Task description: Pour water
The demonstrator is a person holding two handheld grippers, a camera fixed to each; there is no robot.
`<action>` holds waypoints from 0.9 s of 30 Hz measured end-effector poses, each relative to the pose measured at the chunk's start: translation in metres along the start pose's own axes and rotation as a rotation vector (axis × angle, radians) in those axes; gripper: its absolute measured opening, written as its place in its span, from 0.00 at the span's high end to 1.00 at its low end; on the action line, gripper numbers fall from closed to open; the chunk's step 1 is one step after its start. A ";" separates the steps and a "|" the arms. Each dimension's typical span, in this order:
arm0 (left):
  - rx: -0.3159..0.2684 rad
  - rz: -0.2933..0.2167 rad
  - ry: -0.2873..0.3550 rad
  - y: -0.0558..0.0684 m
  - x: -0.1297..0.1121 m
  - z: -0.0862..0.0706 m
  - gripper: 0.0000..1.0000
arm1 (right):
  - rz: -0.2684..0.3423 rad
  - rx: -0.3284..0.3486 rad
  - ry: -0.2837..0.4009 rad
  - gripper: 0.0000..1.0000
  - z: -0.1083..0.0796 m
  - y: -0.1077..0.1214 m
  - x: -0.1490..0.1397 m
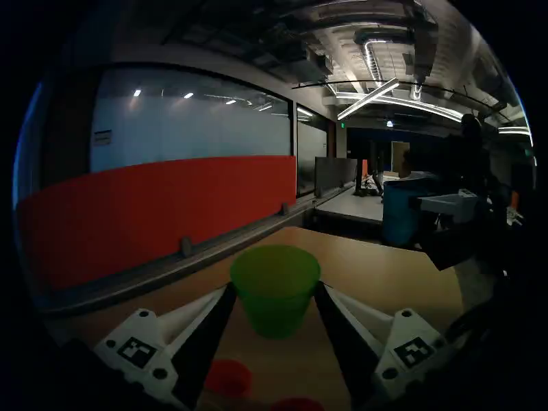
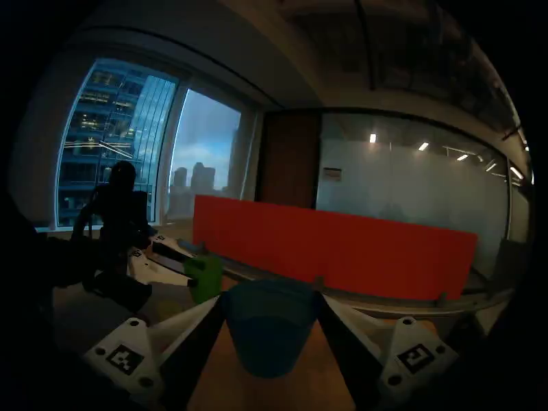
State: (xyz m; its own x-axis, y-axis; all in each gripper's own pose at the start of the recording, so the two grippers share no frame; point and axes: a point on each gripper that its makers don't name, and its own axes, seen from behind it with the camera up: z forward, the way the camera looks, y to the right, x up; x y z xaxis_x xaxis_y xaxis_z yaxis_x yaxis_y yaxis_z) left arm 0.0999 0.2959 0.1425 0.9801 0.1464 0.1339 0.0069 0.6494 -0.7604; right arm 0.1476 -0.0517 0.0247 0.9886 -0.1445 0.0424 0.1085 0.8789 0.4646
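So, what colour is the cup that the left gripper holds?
Green. The cup in the left gripper shows best in the left gripper view.

Both views are dim. In the left gripper view ceiling strip lights [image 1: 370, 96] glow; in the right gripper view bluish daylight enters through windows [image 2: 137, 157]. Fisheye distortion curves straight lines near edges.

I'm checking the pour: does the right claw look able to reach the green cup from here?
Probably yes. The right claw, shut on the blue cup, has only open air between it and the green cup, held upright in the left claw.
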 end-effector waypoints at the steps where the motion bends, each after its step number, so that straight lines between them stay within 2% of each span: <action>1: 0.000 -0.001 0.007 0.000 0.002 -0.002 0.17 | -0.001 0.000 0.000 0.07 0.000 0.000 0.000; 8: 0.001 0.004 0.049 -0.001 0.012 -0.013 0.17 | -0.003 0.002 0.003 0.06 0.002 -0.002 0.002; 16: 0.002 0.010 0.059 -0.001 0.016 -0.025 0.16 | -0.009 0.010 0.003 0.06 0.005 -0.007 0.004; 27: 0.011 0.016 0.100 -0.004 0.023 -0.050 0.17 | -0.014 0.023 0.006 0.07 0.011 -0.015 0.008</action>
State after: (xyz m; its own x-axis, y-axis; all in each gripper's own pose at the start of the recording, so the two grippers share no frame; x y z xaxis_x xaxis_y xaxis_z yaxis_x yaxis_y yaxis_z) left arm 0.1325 0.2594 0.1164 0.9950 0.0818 0.0575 -0.0103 0.6561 -0.7546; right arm 0.1523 -0.0712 0.0272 0.9876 -0.1542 0.0305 0.1202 0.8659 0.4855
